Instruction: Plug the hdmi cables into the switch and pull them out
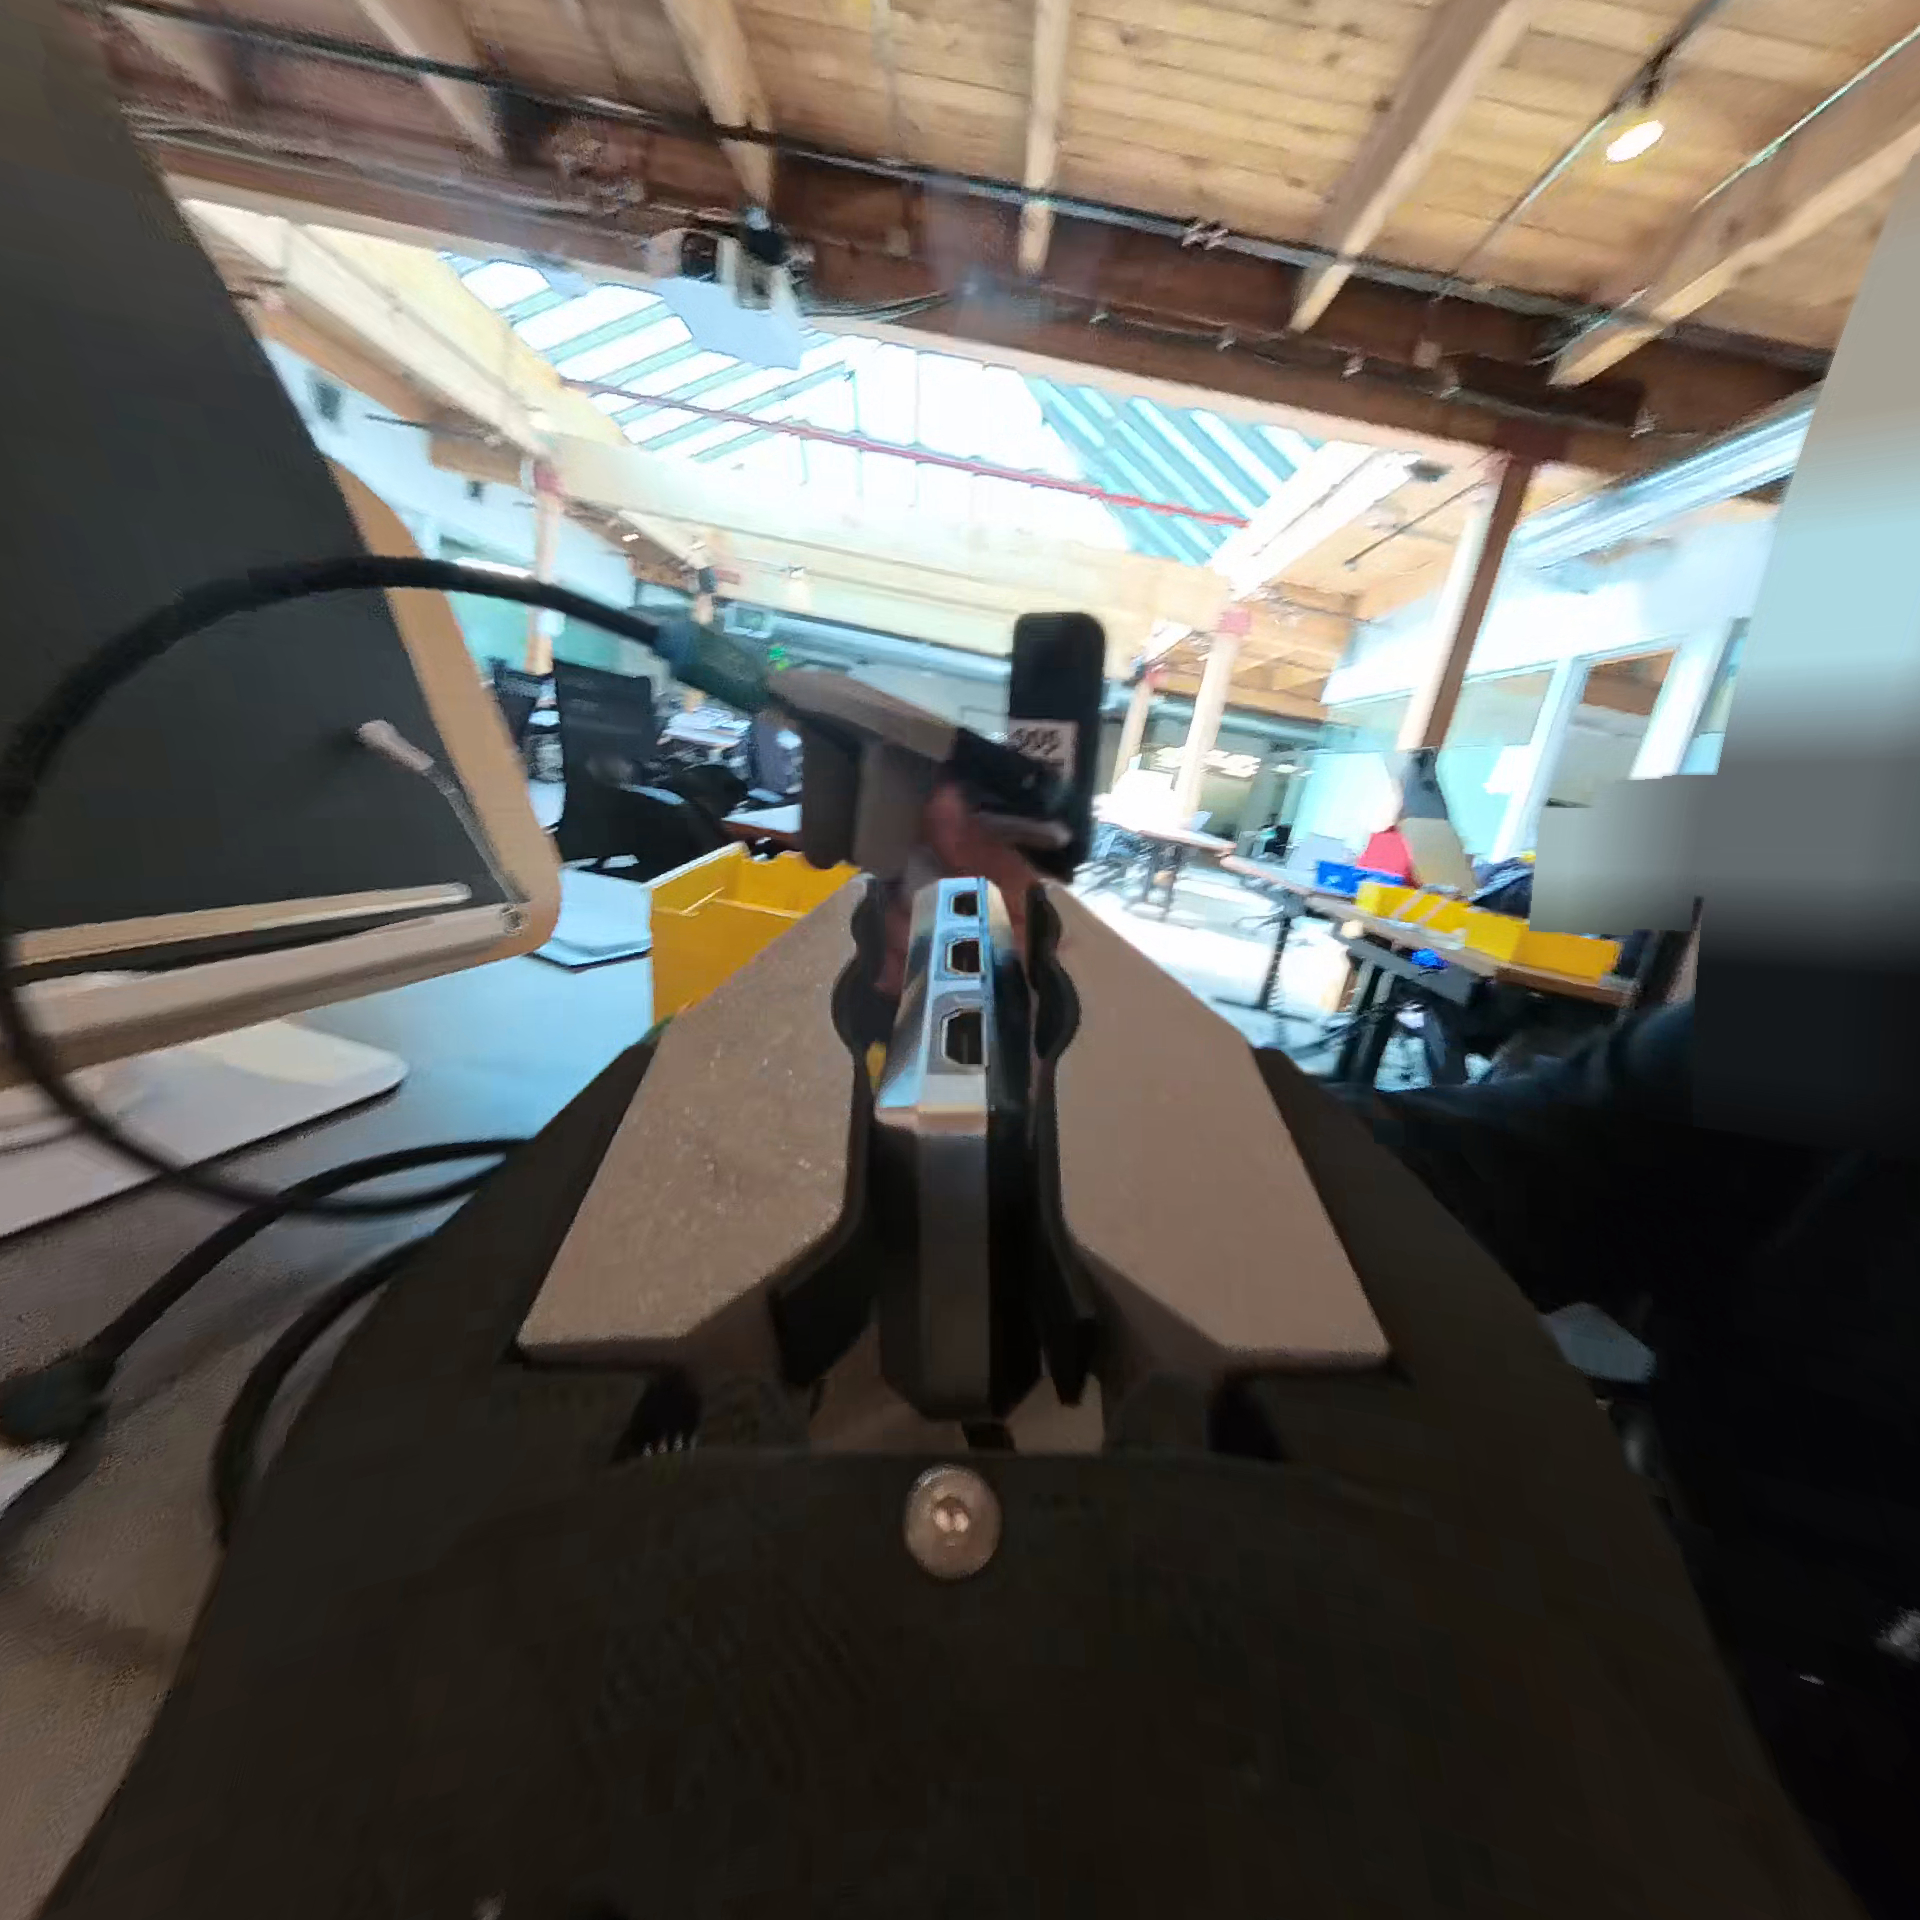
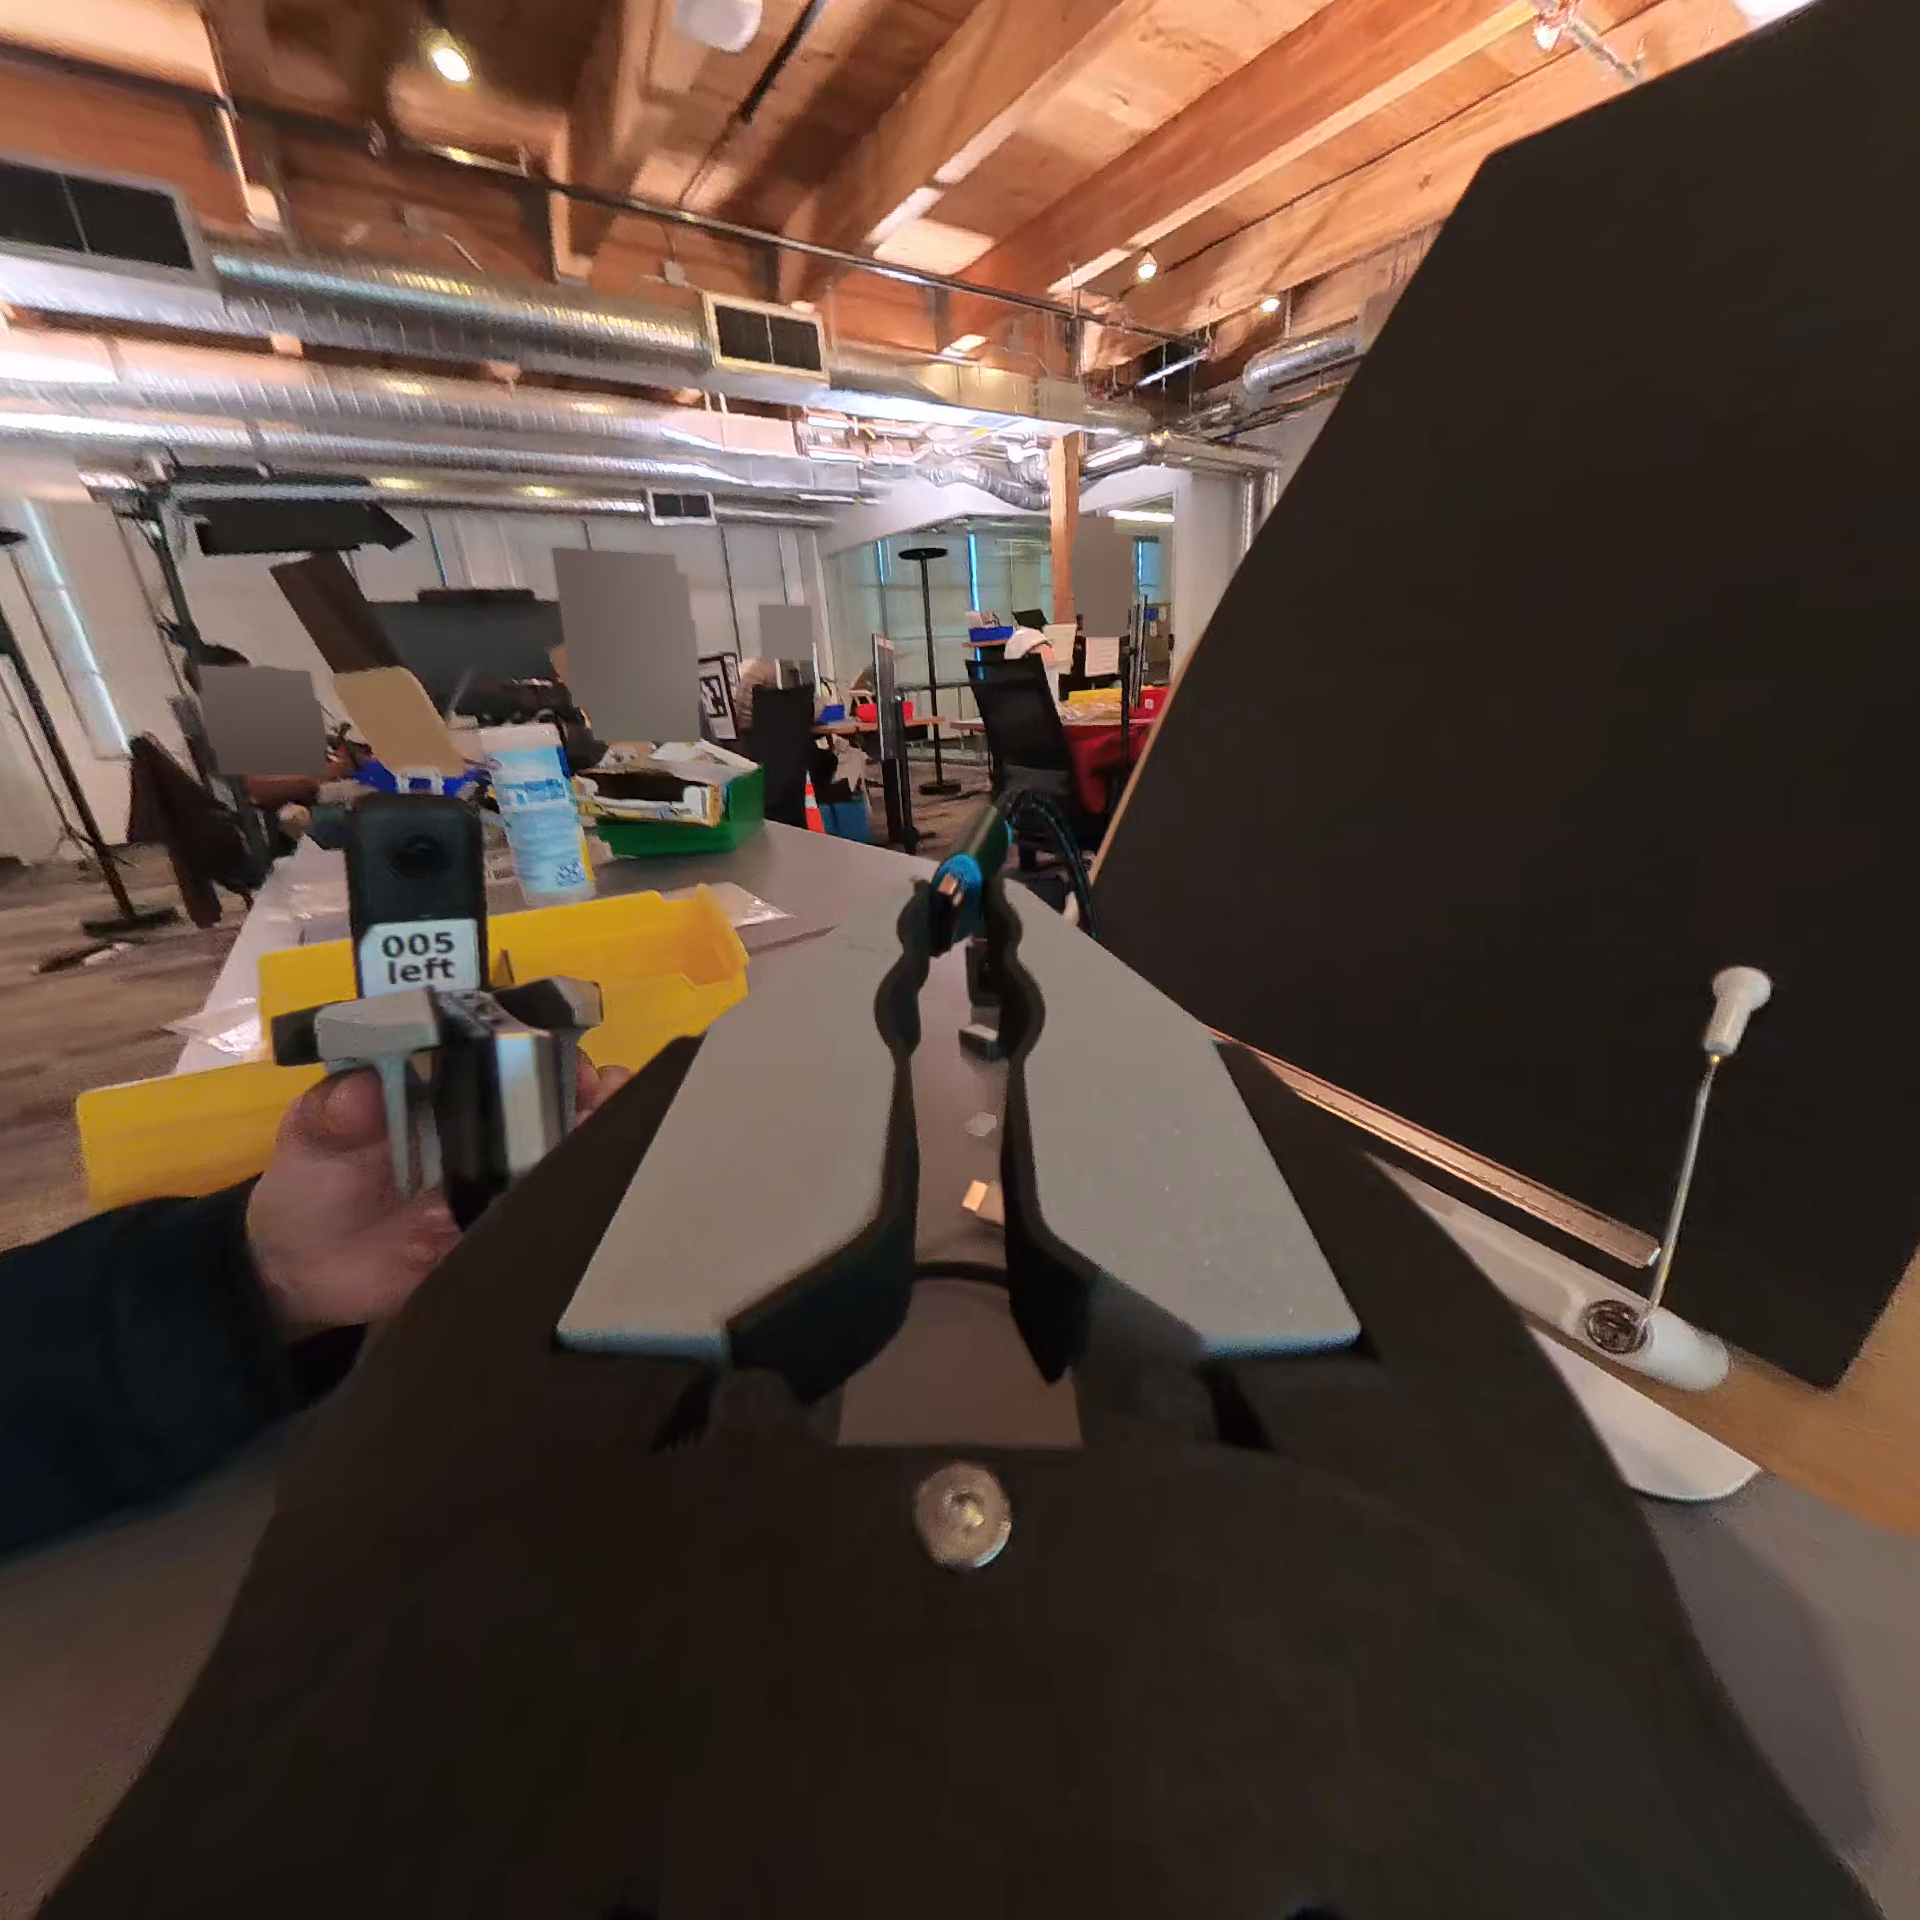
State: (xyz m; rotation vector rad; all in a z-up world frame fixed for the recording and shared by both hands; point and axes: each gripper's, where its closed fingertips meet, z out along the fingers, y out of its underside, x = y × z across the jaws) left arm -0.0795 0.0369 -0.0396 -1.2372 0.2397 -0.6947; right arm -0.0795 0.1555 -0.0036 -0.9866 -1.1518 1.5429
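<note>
The left gripper (image 1: pixel 951 935) was clamped on the switch (image 1: pixel 945 1049), the silver box standing edge-up between its jaws with a row of empty ports facing the camera. No cable was seated in any port I could see, so by my reading this was the plug-in step, with the connector still to be lined up.

The right gripper (image 2: pixel 961 930) was pinching the blue-collared plug (image 2: pixel 954 896) right at its fingertips, the black cable (image 2: pixel 1049 831) trailing away toward one o'clock. From the left side, that right gripper hung at twelve o'clock, just beyond the switch, its cable (image 1: pixel 312 582) looping out to nine o'clock. From the right side, the left gripper sat at nine o'clock, in the person's hand (image 2: pixel 332 1205).

Next call, I'd say: turn the plug square to a port, then push straight in. Farther back, a yellow bin (image 2: pixel 644 956) sat on the table (image 2: pixel 831 862).
</note>
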